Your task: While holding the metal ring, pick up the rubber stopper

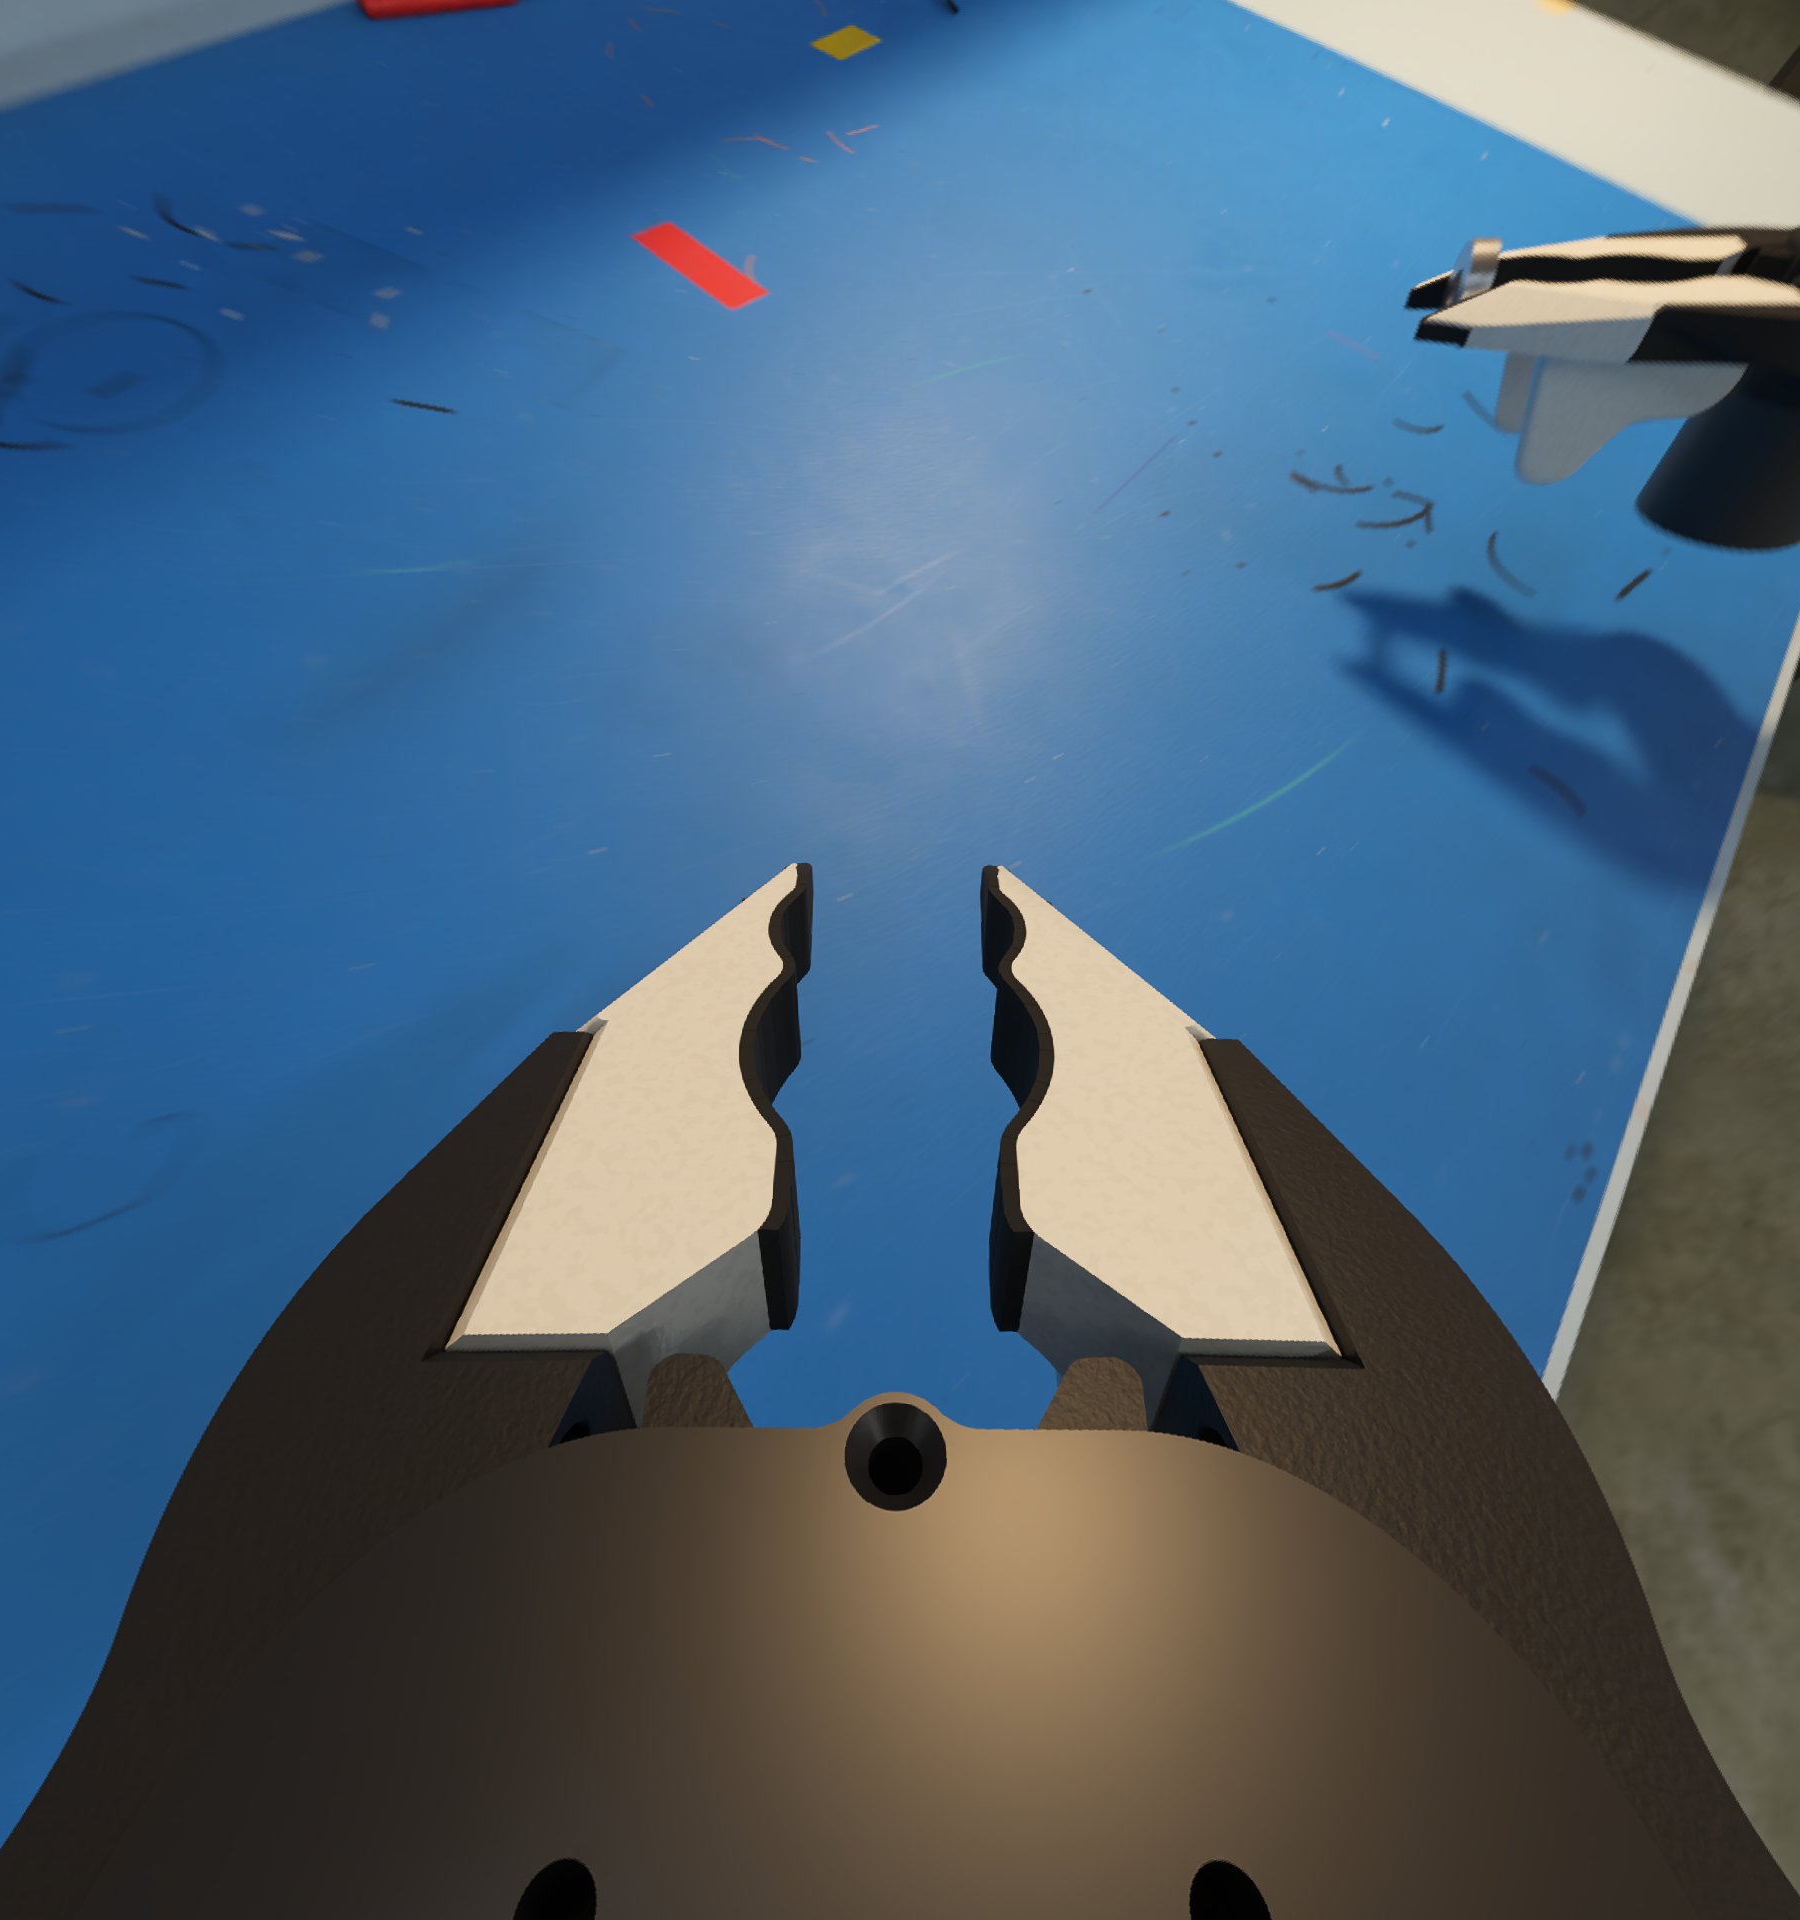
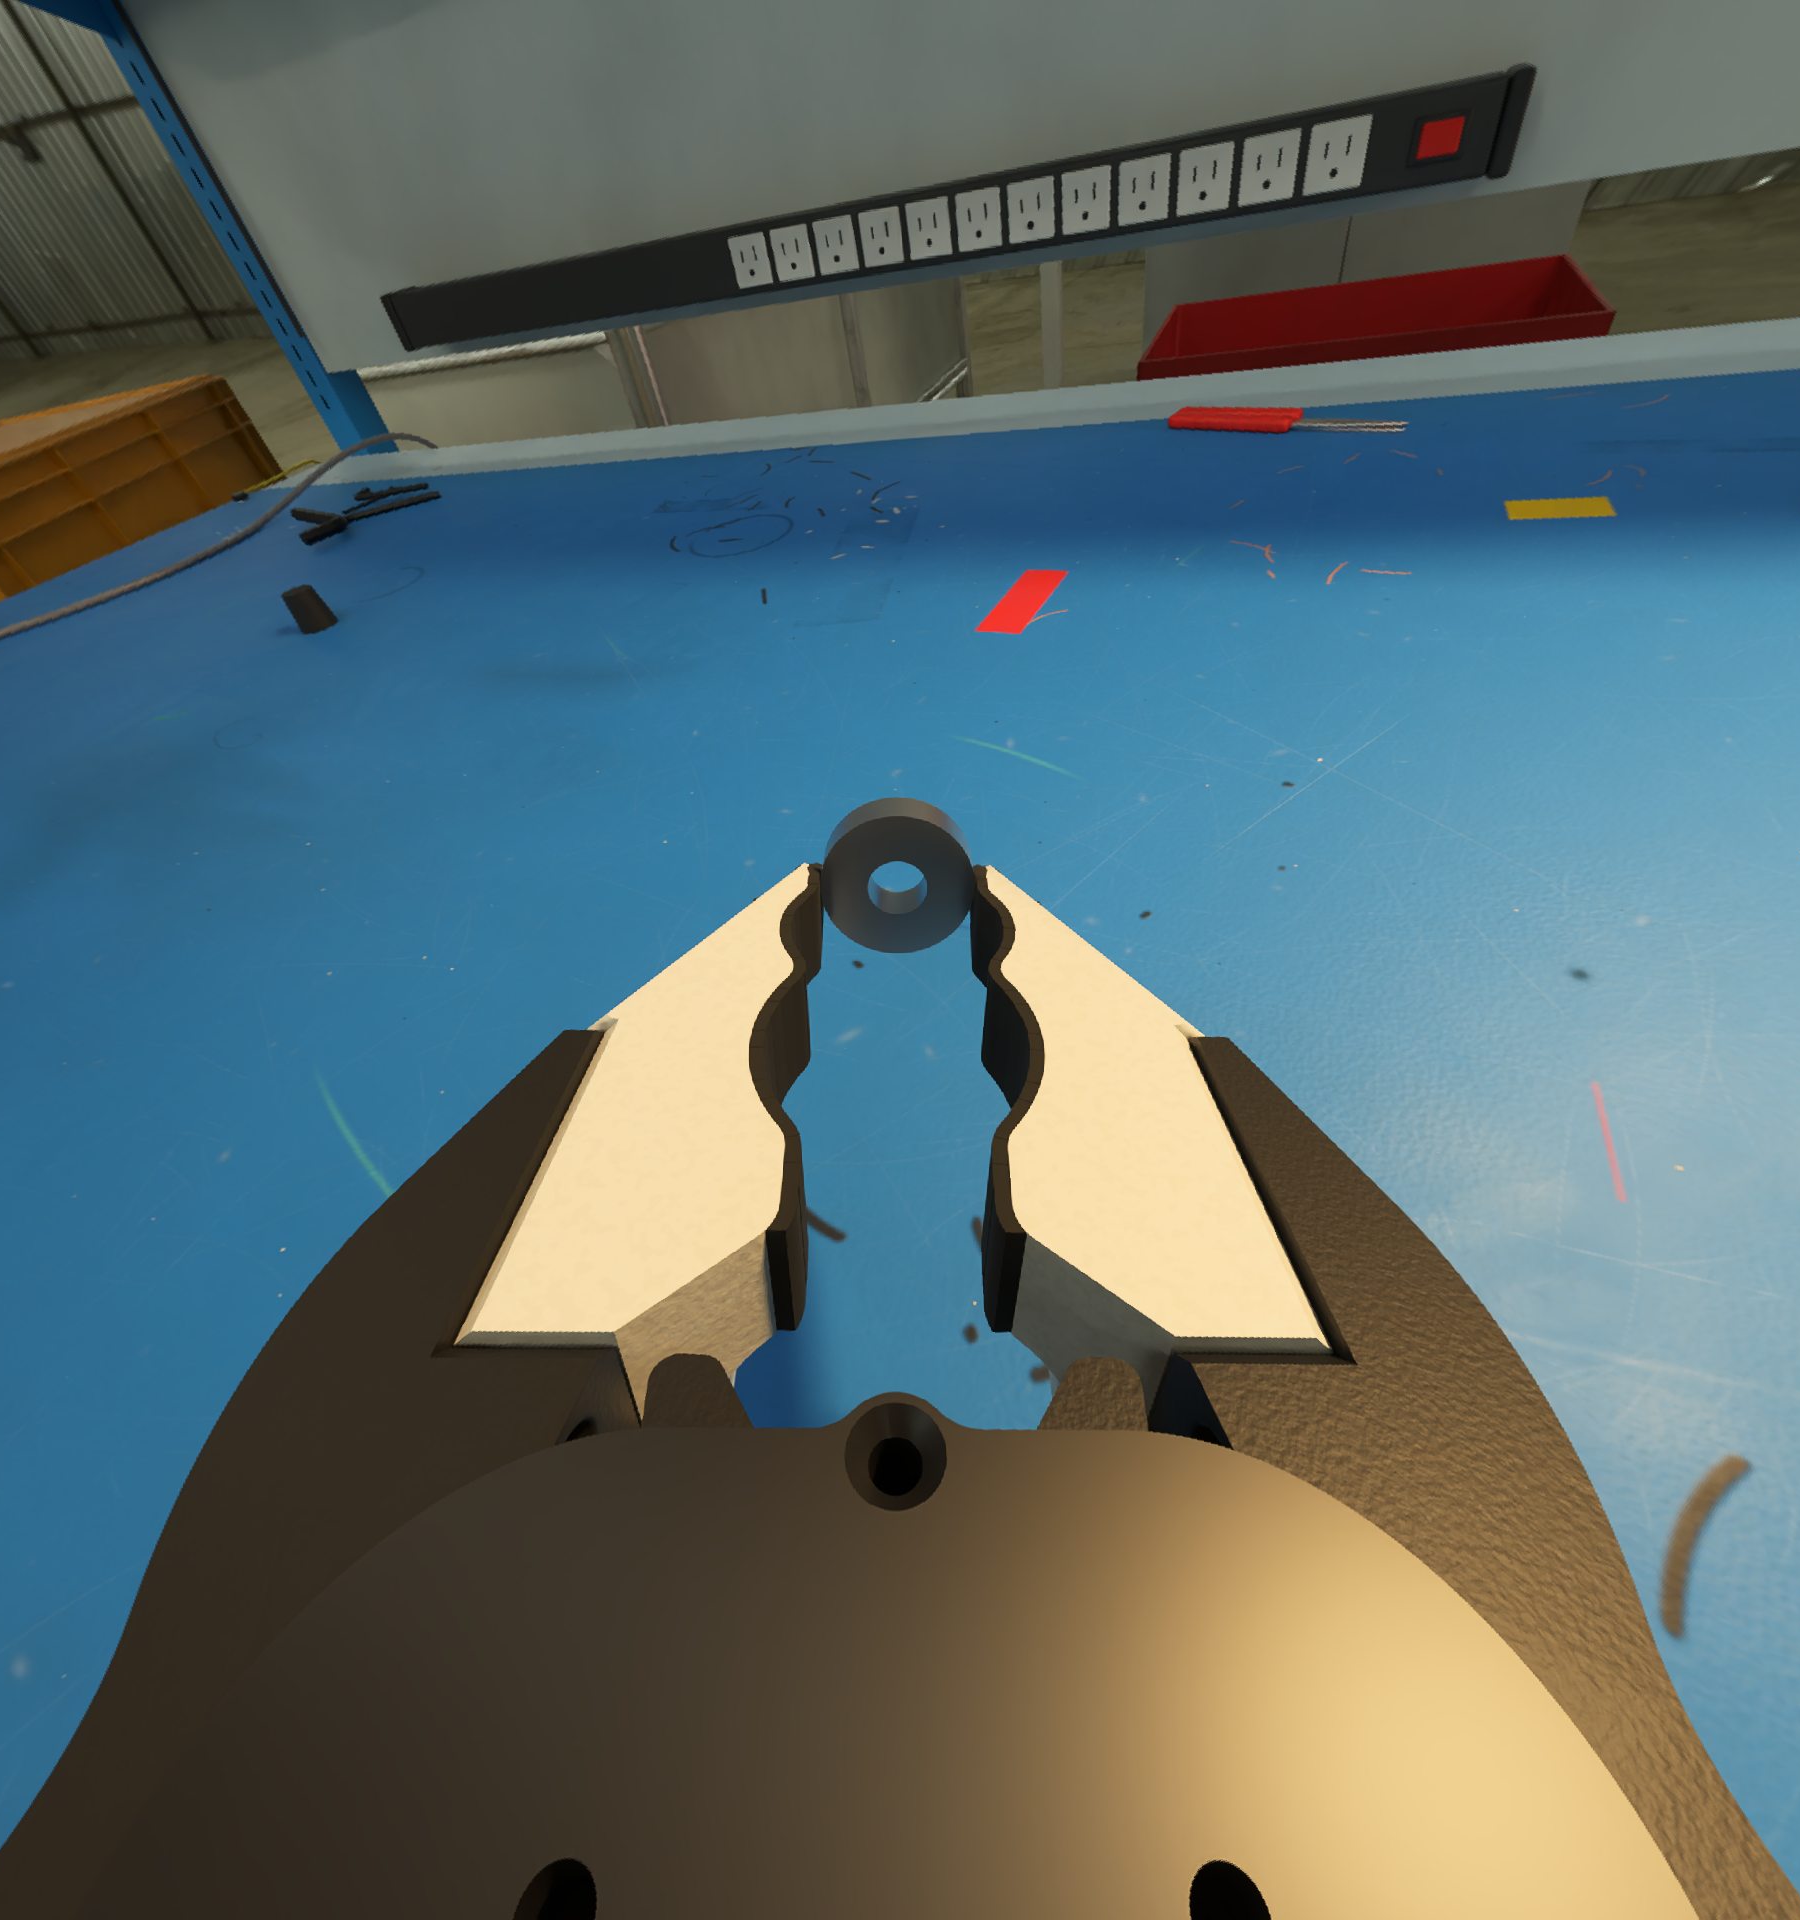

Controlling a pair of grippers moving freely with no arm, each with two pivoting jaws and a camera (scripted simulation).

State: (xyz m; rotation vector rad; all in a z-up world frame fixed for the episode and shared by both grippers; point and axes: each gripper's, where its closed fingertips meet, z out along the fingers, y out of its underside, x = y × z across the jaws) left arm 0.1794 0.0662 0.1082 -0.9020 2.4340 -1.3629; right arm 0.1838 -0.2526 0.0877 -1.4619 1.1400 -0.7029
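Observation:
My right gripper [image 2: 896, 878] is shut on a grey metal ring [image 2: 896, 831]. It pinches the ring upright between its fingertips, above the blue table. A small black rubber stopper [image 2: 309, 608] stands on the table far off to the left in the right wrist view, away from both grippers. My left gripper [image 1: 896, 878] is open and empty, with only blue table [image 1: 667, 675] between its fingers. The stopper does not show in the left wrist view. That view shows the right gripper [image 1: 1436, 307] at the upper right with the ring [image 1: 1478, 265] in its tips.
A red tape patch [image 2: 1021, 601] and a yellow patch [image 2: 1559, 508] lie flat on the table. Black pliers [image 2: 366, 509] and a grey cable [image 2: 148, 577] lie beyond the stopper. A red-handled tool [image 2: 1234, 419], red bin [image 2: 1374, 312] and power strip [image 2: 979, 208] are at the back. The table edge [image 1: 1685, 966] runs close on the left gripper's right.

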